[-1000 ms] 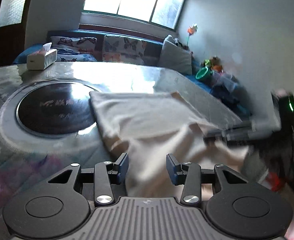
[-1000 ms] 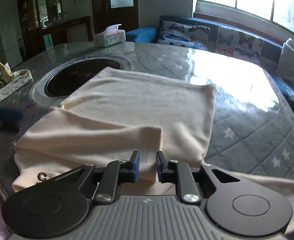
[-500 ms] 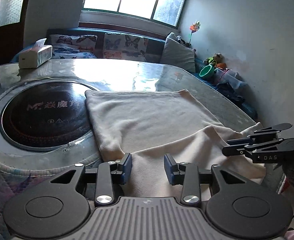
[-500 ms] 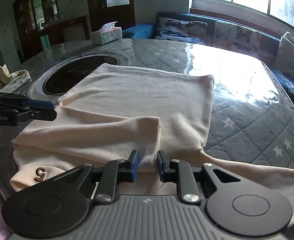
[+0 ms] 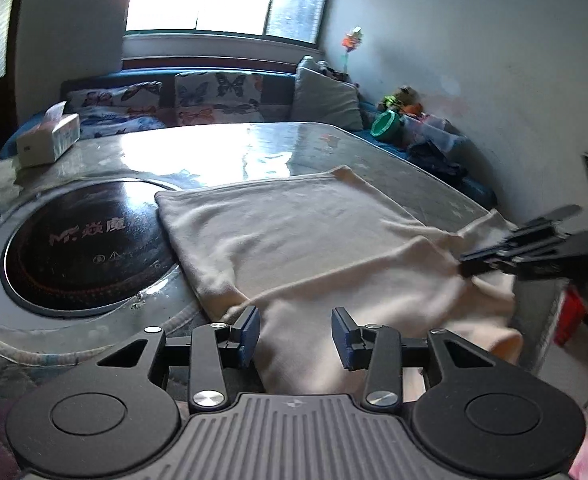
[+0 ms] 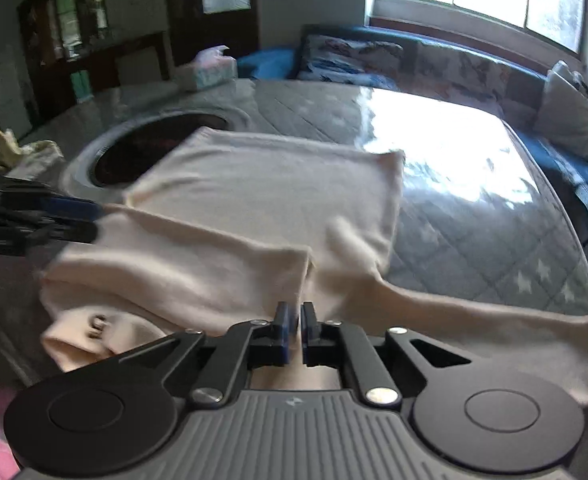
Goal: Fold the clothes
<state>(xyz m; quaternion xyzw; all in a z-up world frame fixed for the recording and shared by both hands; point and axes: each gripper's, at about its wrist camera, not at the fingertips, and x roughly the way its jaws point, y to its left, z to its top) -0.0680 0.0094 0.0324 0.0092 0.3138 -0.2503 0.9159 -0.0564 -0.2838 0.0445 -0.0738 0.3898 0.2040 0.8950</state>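
A cream garment lies partly folded on the grey quilted table, also in the right wrist view. My left gripper is open, its jaws wide apart over the garment's near edge. My right gripper is shut on a fold of the garment at its near edge; it shows from the side at the right of the left wrist view. The left gripper appears at the left of the right wrist view. One sleeve trails to the right.
A round black cooktop is set in the table left of the garment. A tissue box stands at the far left. A sofa with cushions runs behind the table. A cloth pile sits at the left edge.
My right gripper has closed tighter on the fold and pulled it, bunching the cloth. My left gripper has shifted a little and stayed open over the near edge.
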